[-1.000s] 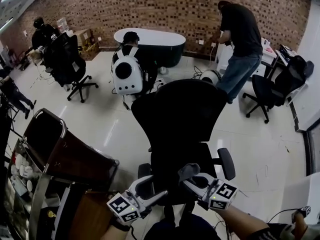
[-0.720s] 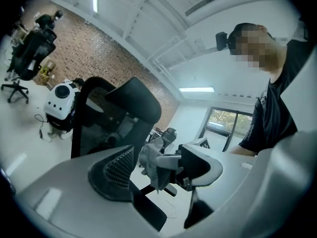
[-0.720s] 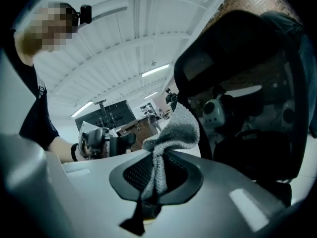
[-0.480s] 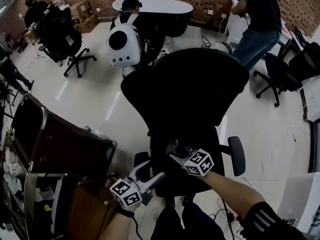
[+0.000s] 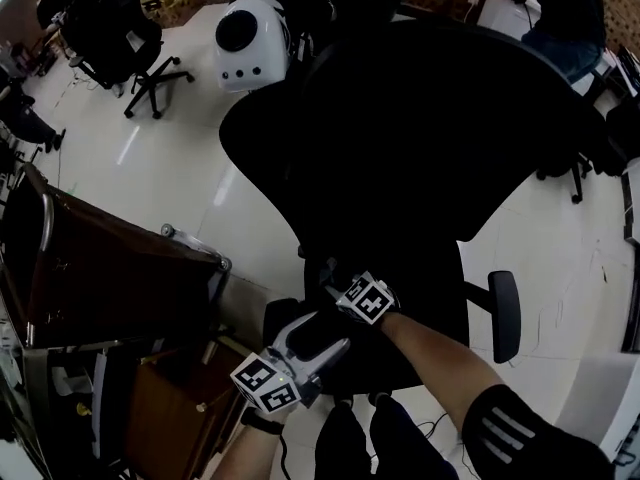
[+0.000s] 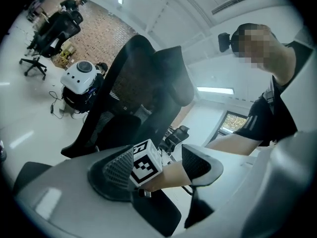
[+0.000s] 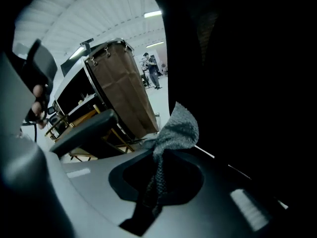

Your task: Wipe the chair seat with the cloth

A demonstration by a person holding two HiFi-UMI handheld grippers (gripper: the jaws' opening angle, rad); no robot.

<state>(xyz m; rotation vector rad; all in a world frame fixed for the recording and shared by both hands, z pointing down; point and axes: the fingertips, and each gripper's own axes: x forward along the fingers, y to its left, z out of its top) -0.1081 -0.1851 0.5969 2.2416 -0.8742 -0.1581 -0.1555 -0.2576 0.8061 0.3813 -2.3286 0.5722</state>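
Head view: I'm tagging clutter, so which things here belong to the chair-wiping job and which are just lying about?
Job in hand: chair seat; grey cloth, clamped in the right gripper; left gripper, open and empty.
Lying about: white domed backpack; brown cart; far office chair.

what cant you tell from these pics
- Whether the cloth touches the seat: right gripper view, the chair is just a black mass.
- The cloth in the head view: hidden beyond the right gripper.
- Dirt on the seat: head view, too dark.
- The chair base: head view, hidden under the seat.
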